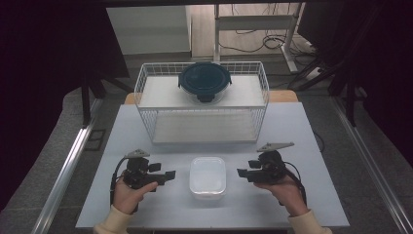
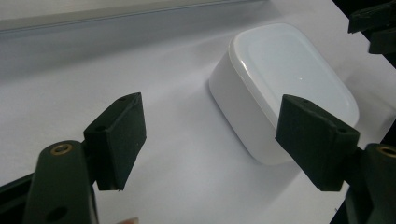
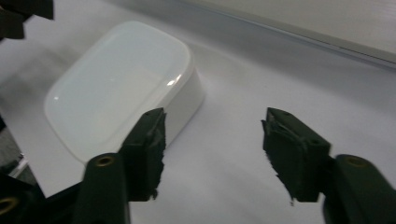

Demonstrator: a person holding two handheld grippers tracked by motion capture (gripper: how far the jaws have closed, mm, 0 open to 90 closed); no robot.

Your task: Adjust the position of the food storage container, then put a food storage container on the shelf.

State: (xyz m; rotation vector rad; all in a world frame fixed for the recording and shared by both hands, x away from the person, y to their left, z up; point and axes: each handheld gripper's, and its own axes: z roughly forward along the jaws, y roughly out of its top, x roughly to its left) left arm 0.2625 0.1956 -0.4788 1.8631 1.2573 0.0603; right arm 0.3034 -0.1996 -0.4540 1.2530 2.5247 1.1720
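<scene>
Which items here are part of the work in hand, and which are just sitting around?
In the job:
- white lidded container, on the table between both tools
- left tool, open, beside it
- right tool, open, on its other side

Lying about:
- wire basket rack
- round container with dark lid on the rack
- table

No text, label, brand, number or sign could be read anywhere. The white lidded box [image 1: 208, 176] was plain on its lid and sides, the dark round lid of the container [image 1: 204, 80] on the wire rack [image 1: 146, 87] bore no legible mark, and the table [image 1: 292, 126] carried no print.
</scene>
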